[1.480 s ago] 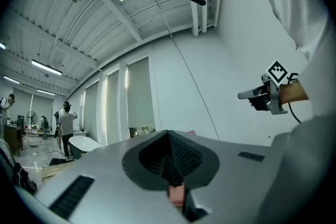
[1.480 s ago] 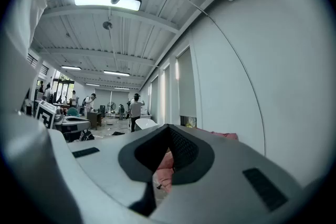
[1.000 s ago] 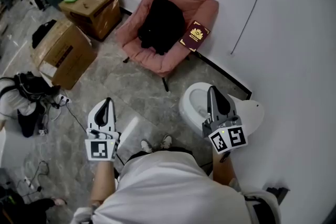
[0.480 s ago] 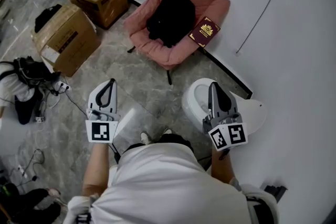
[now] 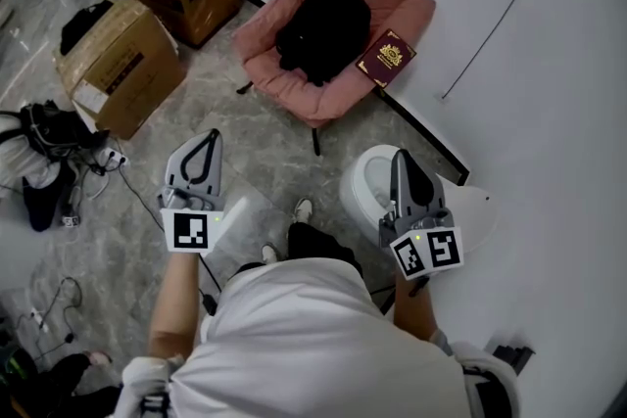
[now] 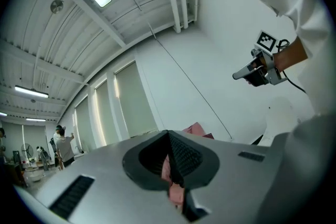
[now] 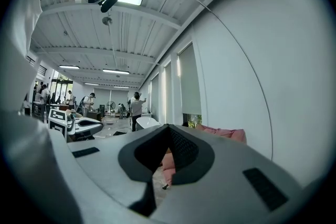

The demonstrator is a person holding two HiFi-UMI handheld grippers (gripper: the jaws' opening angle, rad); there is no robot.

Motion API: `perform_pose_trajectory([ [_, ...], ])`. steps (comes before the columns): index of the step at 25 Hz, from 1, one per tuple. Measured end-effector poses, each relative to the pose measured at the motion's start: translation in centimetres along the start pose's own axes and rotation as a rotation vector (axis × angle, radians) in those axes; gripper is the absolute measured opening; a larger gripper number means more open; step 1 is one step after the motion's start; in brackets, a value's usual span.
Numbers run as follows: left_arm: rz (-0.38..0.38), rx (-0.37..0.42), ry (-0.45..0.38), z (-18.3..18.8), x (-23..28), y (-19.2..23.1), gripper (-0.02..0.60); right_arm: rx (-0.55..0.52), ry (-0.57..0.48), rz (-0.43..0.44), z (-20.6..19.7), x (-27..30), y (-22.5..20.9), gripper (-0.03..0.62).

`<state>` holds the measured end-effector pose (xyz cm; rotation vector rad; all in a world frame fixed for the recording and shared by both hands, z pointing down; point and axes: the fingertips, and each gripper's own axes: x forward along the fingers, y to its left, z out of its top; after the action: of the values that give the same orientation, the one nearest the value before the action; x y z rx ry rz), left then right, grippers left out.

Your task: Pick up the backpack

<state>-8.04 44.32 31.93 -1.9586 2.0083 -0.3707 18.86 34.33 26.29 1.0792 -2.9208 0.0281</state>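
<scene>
Left gripper (image 5: 207,140) held out level ahead of the torso, fingers pressed together with nothing between them, right gripper (image 5: 400,157) level alongside and well apart from it, fingers likewise closed and empty, left forearm (image 5: 174,306) and right forearm (image 5: 412,305) reaching forward

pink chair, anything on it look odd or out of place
One thing: a dark red booklet with a gold emblem lies askew on the pink chair, at its edge nearest the wall, beside the black backpack slumped on the seat. Whether the booklet overhangs the edge cannot be told.
</scene>
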Motion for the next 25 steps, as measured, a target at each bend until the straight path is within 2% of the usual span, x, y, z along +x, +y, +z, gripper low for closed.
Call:
perform_pose_trajectory([
  [2, -0.007, 0.035, -0.001, -0.2, 1.3, 0.1, 0.005, 0.004, 0.004, -0.002, -0.4, 0.9, -0.7, 0.020],
  [8, -0.025, 0.065, 0.006, -1.8, 7.7, 0.6, 0.006, 0.043, 0.015, -0.007, -2.5, 6.1, -4.9, 0.020],
  [12, -0.039, 0.094, 0.033, -2.6, 14.0, 1.4, 0.006, 0.067, 0.001, 0.001, -2.6, 11.8, -9.0, 0.020],
  [17, -0.103, 0.137, 0.054, -2.9, 23.4, 1.5, 0.005, 0.135, -0.009, 0.035, -2.9, 19.1, -14.4, 0.020],
  [21, -0.079, 0.060, 0.087, -3.6, 30.7, 1.8, 0.006, 0.208, 0.005, 0.054, -3.3, 24.3, -19.0, 0.020],
  [23, -0.068, -0.020, 0.092, -3.3, 33.8, 1.9, 0.006, 0.204, 0.022, 0.070, -3.1, 26.6, -20.7, 0.020],
  [25, -0.065, -0.049, 0.083, -2.9, 36.1, 2.2, 0.006, 0.182, 0.034, 0.094, -3.0, 28.7, -21.8, 0.020],
])
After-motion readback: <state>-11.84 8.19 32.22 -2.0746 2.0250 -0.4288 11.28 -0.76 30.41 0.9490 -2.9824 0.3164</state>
